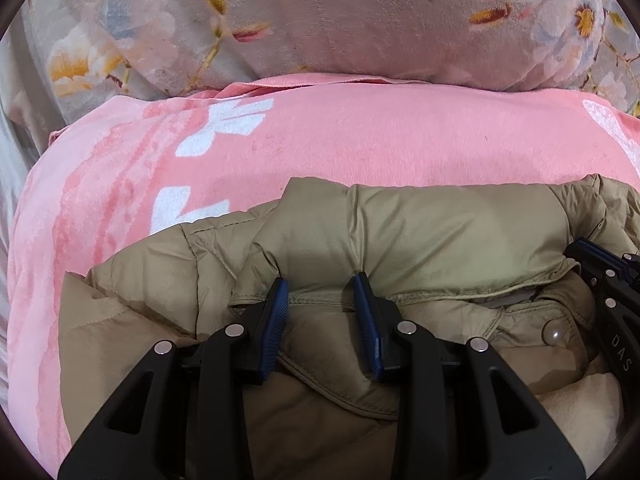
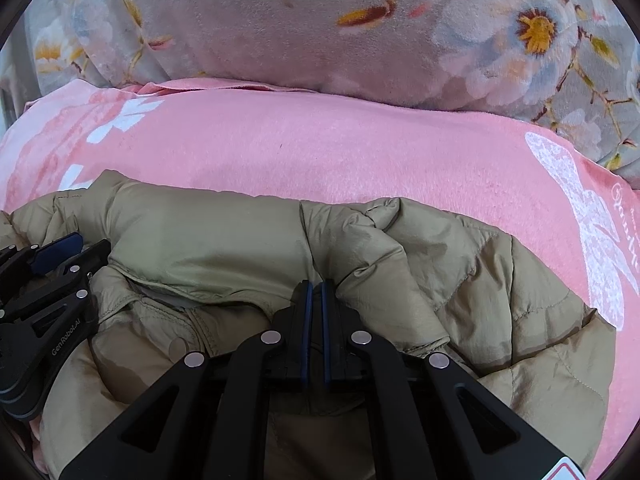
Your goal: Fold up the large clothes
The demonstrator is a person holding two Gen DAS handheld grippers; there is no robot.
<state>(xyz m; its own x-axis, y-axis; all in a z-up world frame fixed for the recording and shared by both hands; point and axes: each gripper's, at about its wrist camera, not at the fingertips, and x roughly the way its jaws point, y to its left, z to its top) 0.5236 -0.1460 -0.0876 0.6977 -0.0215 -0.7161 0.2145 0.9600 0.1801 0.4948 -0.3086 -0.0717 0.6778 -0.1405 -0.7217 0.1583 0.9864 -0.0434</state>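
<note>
A khaki puffer jacket (image 1: 440, 232) lies bunched on a pink blanket, its collar toward the far side. In the left wrist view my left gripper (image 1: 320, 284) holds a thick fold of the collar edge, and the cloth puckers at both blue pads. My right gripper (image 1: 600, 276) shows at the right edge of that view. In the right wrist view the right gripper (image 2: 316, 284) has its pads almost together, pinching a thin fold of the jacket (image 2: 200, 232) at the collar seam. The left gripper (image 2: 52, 256) sits on the collar's left part.
The pink blanket (image 2: 320, 148) with white prints covers the surface beyond and beside the jacket. A grey floral plush blanket (image 2: 280, 20) is heaped behind it. A clear snap button (image 1: 554, 332) shows on the jacket's inner placket.
</note>
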